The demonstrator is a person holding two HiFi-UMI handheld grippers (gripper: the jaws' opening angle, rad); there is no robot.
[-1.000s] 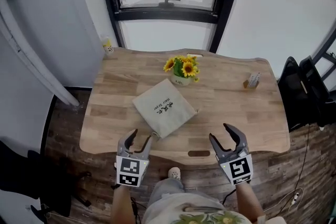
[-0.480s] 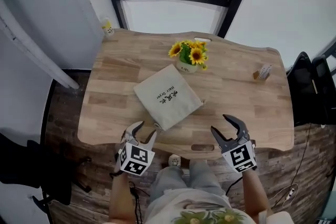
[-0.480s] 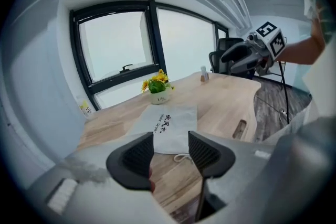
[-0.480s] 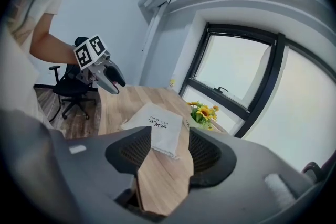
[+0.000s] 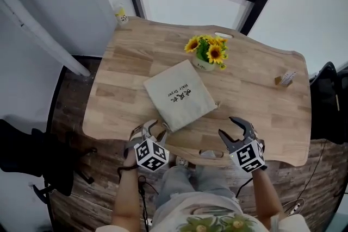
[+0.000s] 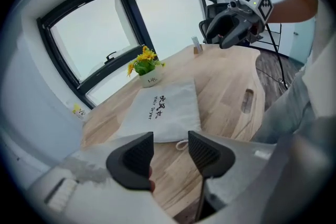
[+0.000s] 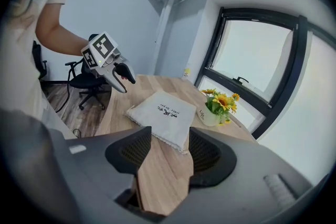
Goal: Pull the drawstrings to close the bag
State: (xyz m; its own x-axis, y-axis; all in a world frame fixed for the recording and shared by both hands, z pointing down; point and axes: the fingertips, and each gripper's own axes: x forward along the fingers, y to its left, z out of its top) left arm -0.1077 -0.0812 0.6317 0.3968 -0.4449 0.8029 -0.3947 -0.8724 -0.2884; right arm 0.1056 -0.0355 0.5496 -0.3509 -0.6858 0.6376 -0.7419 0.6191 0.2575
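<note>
Left gripper (image 5: 149, 130) has crept up to the bag's (image 5: 179, 94) near corner at the table's (image 5: 261, 95) front edge, drawstring loop (image 6: 181, 144) dead ahead, both open and empty, right gripper (image 5: 228, 129) farther off.

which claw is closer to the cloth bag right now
Left. The left claw is open right at the cloth bag's near corner. The right claw, also open, is farther off to the bag's right, with bare table between.

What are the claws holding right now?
Nothing. The left claw and right claw are both open and empty, just short of the bag.
</note>
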